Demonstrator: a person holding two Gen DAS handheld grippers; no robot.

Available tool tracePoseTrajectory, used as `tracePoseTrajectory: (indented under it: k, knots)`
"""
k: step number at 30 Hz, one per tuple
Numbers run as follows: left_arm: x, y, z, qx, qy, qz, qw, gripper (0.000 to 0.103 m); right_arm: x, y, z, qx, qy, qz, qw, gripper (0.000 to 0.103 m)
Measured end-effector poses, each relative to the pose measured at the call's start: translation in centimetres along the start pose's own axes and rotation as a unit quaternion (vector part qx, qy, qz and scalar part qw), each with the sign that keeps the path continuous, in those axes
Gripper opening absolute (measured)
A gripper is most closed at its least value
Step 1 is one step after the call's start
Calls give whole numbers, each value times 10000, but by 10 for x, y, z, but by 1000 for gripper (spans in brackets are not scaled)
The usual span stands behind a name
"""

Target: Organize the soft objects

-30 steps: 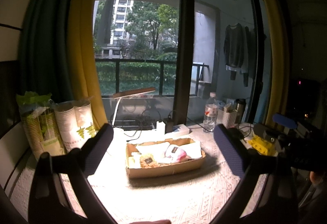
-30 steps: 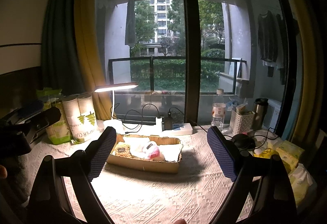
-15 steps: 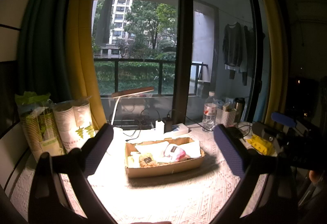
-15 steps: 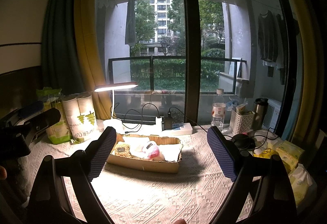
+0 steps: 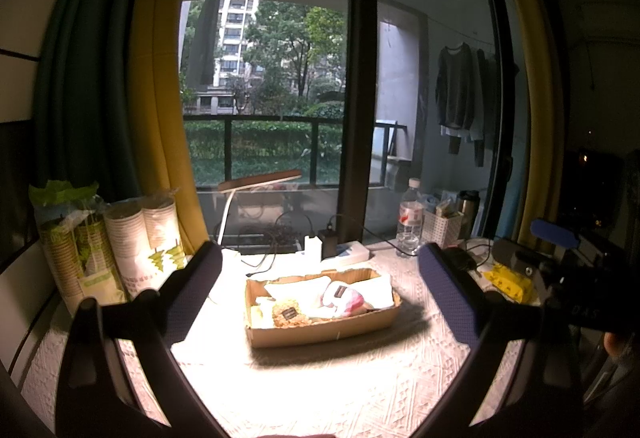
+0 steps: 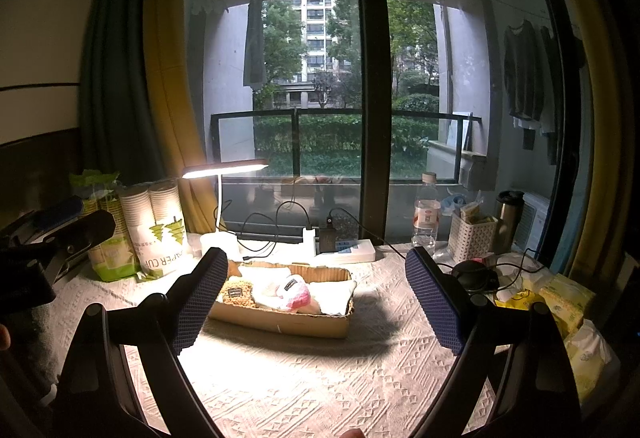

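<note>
We hold the left gripper (image 5: pixel 320 288) above the near part of the table, its two dark blue textured fingers (image 5: pixel 198 286) spread wide with nothing between them. The right gripper (image 6: pixel 316 296) hangs the same way, its fingers (image 6: pixel 432 302) wide apart and empty. In the left wrist view the right gripper shows as a dark body at the right edge; in the right wrist view the left one shows at the left edge.

Past both sets of fingers lies the shallow brown cardboard tray (image 5: pixel 320 332) on the white embossed tablecloth (image 6: pixel 320 378), under bright lamplight. Inside it we see the soft things packed close: a tan knitted piece with a dark label (image 5: pixel 286 314) at the near left, a pink and white knitted piece with a dark label (image 5: pixel 344 298) in the middle, and folded white cloths (image 5: pixel 378 290) at the far side and right.

Beyond the tray stand a white desk lamp with a flat lit head (image 6: pixel 224 170), a white power strip with plugs (image 6: pixel 344 252) and a clear plastic water bottle (image 6: pixel 426 210). Far left are sleeves of stacked white paper cups (image 6: pixel 160 222); to the right, a white lattice basket (image 6: pixel 472 234), a steel flask (image 6: pixel 508 214) and yellow tissue packs (image 6: pixel 564 302).
</note>
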State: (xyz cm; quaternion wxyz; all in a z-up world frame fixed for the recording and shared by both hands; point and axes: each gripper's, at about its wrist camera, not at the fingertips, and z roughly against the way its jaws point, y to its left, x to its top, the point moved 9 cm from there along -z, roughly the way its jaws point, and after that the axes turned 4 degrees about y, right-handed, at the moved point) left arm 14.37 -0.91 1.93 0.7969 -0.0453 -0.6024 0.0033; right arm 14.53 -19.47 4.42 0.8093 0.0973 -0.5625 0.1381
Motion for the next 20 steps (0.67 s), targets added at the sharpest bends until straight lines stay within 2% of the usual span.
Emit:
tracePoseTrajectory:
  k: [20]
  knots:
    - [-6, -1, -5, -46, 104, -55, 9999, 99, -3, 0, -3, 7, 35, 16, 10000, 92]
